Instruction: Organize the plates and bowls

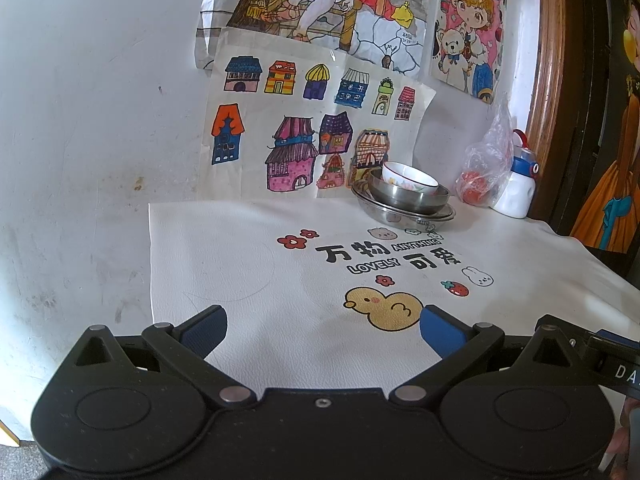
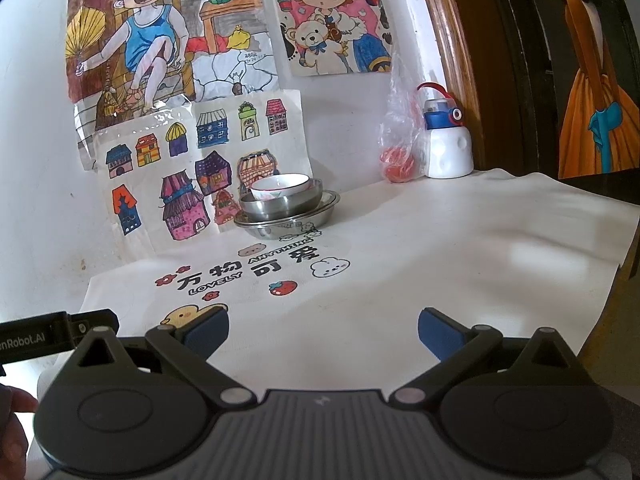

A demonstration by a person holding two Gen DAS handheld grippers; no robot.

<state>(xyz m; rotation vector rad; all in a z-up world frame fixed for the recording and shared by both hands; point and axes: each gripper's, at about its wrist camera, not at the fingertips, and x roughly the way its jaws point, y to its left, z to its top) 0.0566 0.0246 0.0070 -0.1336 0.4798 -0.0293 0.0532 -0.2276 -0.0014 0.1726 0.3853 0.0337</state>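
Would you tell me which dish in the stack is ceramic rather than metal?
The small white bowl on top; the steel bowl and steel plate beneath it are shiny metal.

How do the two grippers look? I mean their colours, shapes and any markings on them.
Both are alike: the left gripper and the right gripper have black linkage arms with silver pivot pins, two round black housings and blue textured finger pads. The right body is ribbed grey at its centre; the left is plain black. White lettering shows on each gripper's side, partly cut off.
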